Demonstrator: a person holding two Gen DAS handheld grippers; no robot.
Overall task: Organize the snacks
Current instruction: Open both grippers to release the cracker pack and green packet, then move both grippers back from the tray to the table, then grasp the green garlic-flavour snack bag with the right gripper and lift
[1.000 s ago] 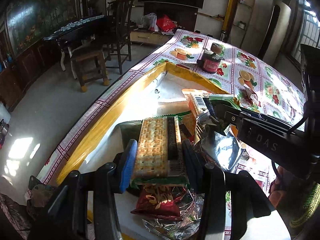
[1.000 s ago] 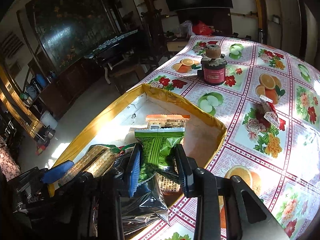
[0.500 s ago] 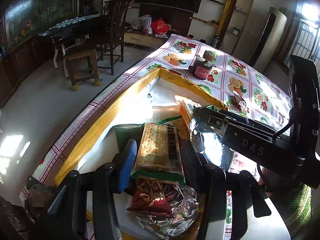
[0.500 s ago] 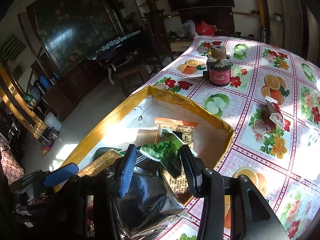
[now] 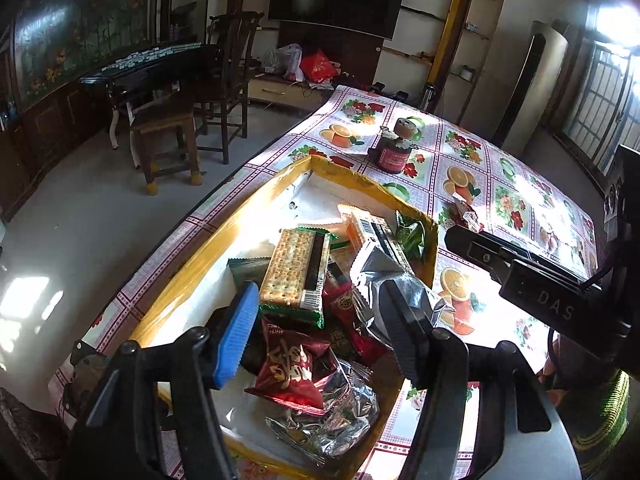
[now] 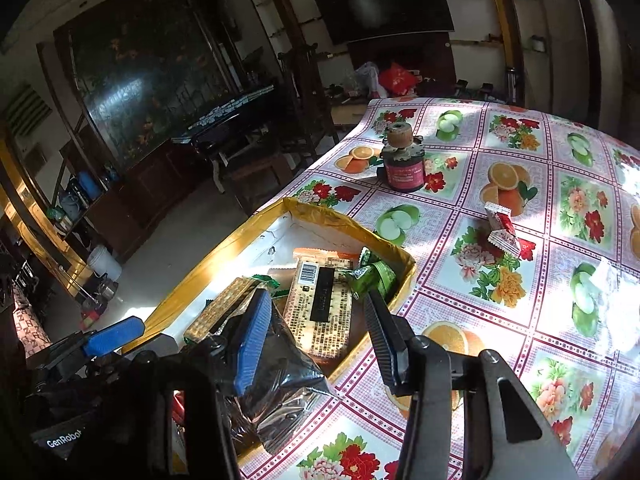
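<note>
A yellow-rimmed box [image 5: 224,240] [image 6: 224,248] on the table holds several snack packets. A cracker pack [image 5: 296,268] lies on the pile, just ahead of my open left gripper [image 5: 316,320]. Below it lie a red packet [image 5: 296,368] and silver foil bags [image 5: 332,420]. My right gripper [image 6: 316,332] is open and empty above the box's near right corner. A green packet [image 6: 376,276] and a barcoded cracker pack [image 6: 320,304] lie in the box ahead of it. A silver bag [image 6: 276,380] lies under its left finger. A small red-white packet [image 6: 502,230] lies on the tablecloth.
A dark jar [image 6: 402,160] [image 5: 396,148] with a brown lid stands on the fruit-patterned tablecloth [image 6: 520,300] beyond the box. A white wrapper [image 6: 608,276] lies at the right. The table's left edge drops to the floor, with chairs [image 5: 172,136] there.
My left gripper let go of the cracker pack and drew back and up. My right gripper let go of the green packet, which now lies in the box, and opened wide.
</note>
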